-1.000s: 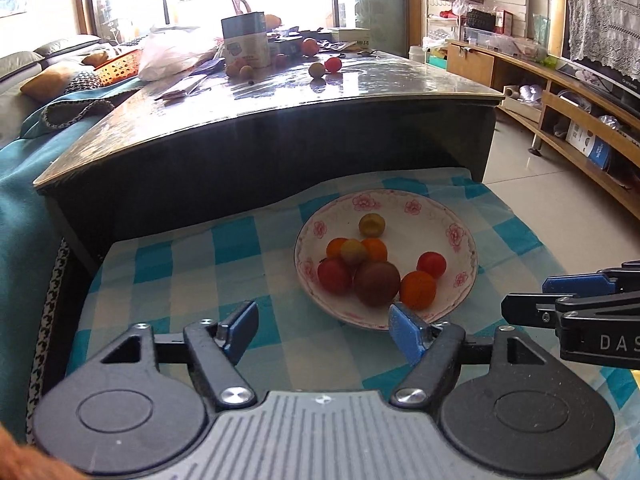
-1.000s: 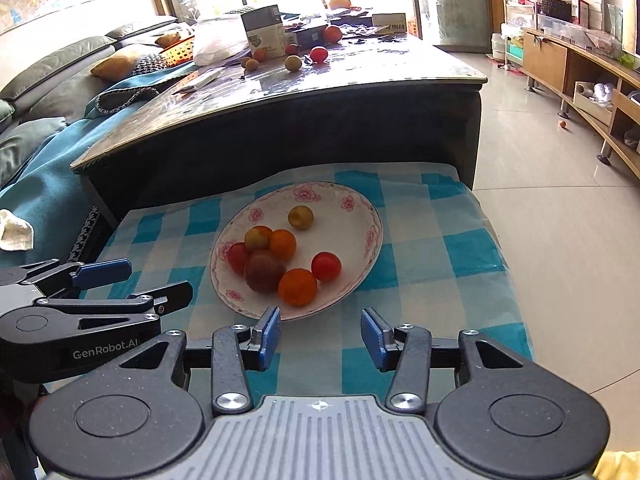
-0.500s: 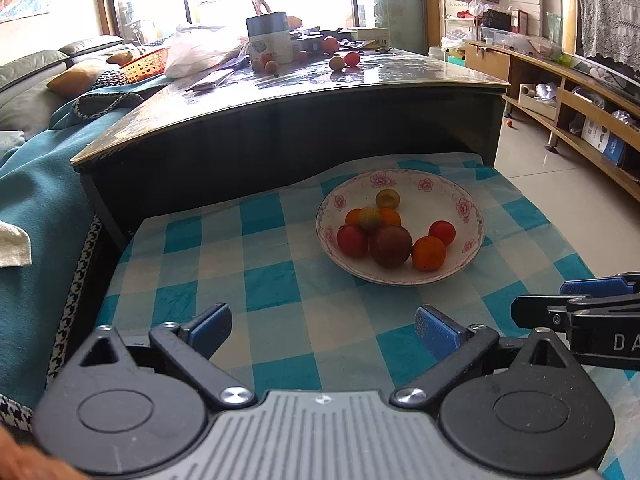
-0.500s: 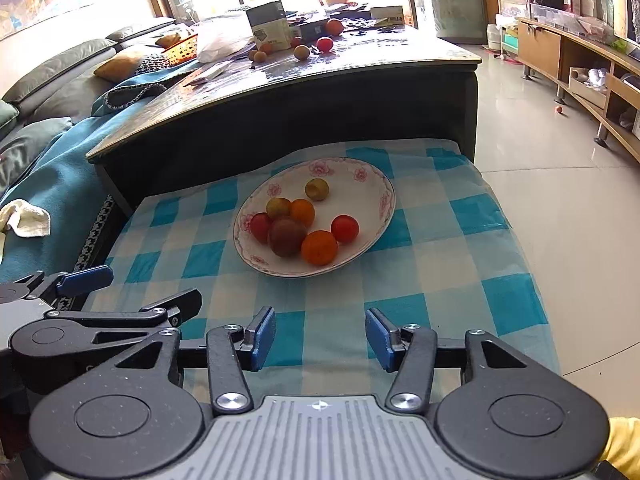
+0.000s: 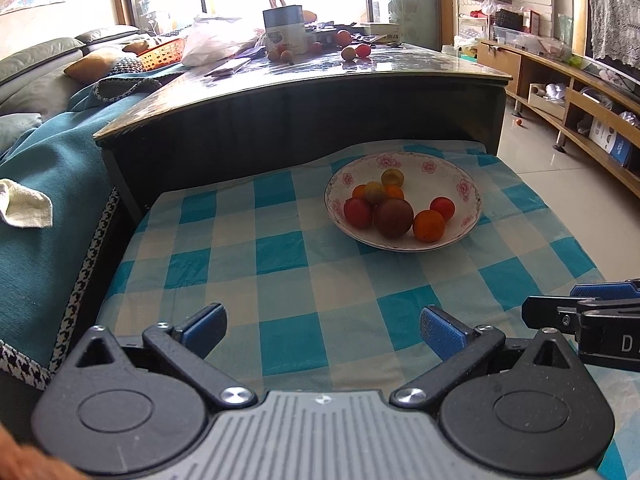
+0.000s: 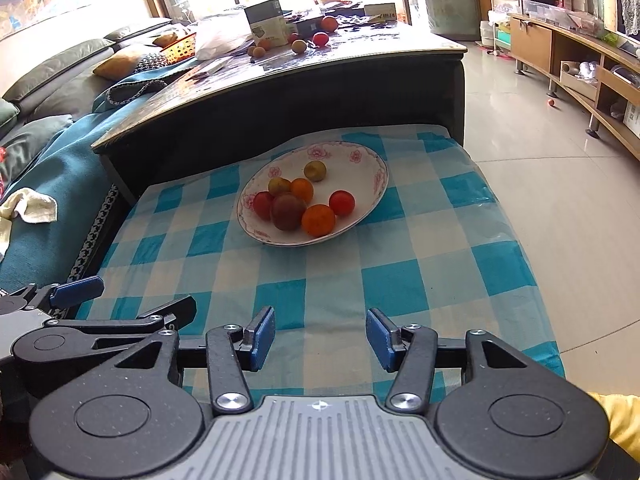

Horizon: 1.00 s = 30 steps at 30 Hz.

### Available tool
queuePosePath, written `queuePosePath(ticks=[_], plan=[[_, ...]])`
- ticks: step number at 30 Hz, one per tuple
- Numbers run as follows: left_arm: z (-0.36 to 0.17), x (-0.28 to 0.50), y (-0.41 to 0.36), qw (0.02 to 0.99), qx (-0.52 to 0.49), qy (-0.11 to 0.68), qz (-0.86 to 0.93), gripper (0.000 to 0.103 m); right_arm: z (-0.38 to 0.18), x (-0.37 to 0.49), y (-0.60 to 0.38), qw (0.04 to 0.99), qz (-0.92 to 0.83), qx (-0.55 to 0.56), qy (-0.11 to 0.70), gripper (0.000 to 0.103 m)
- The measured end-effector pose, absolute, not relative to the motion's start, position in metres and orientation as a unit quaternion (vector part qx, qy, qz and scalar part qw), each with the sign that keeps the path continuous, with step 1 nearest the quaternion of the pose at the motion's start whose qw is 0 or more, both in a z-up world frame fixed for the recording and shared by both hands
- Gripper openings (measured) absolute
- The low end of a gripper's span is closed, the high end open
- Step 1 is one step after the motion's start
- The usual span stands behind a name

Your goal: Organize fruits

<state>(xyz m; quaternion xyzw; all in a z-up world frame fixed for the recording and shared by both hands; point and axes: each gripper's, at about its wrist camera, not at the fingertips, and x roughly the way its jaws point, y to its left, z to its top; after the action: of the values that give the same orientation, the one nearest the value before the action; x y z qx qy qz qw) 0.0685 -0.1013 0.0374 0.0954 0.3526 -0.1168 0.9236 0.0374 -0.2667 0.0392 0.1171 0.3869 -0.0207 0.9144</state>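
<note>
A white plate with a pink flower rim sits on the blue checked cloth and holds several fruits. Among them are a dark plum, an orange and a red tomato. My left gripper hovers over the cloth well short of the plate, jaws wide open and empty. My right gripper is beside it on the right, open about halfway, with nothing between the pads. More loose fruits lie on the dark coffee table behind.
The dark glossy coffee table rises right behind the cloth, cluttered with a box and a white bag. A sofa under a teal throw lies on the left. Tiled floor and wooden shelving are on the right.
Both grippers have drawn back from the plate, which now looks smaller and farther off. The left jaws have spread much wider; the right jaws have opened a little.
</note>
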Motion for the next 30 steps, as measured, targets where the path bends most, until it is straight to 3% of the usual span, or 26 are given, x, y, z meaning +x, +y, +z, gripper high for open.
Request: queuePosePath(ticks=[30], plan=[[0.029, 0.024, -0.091, 0.919, 0.086, 0.366, -0.118, 0.103, 0.029, -0.005, -0.250, 0.909, -0.040, 0.117, 0.399, 0.047]])
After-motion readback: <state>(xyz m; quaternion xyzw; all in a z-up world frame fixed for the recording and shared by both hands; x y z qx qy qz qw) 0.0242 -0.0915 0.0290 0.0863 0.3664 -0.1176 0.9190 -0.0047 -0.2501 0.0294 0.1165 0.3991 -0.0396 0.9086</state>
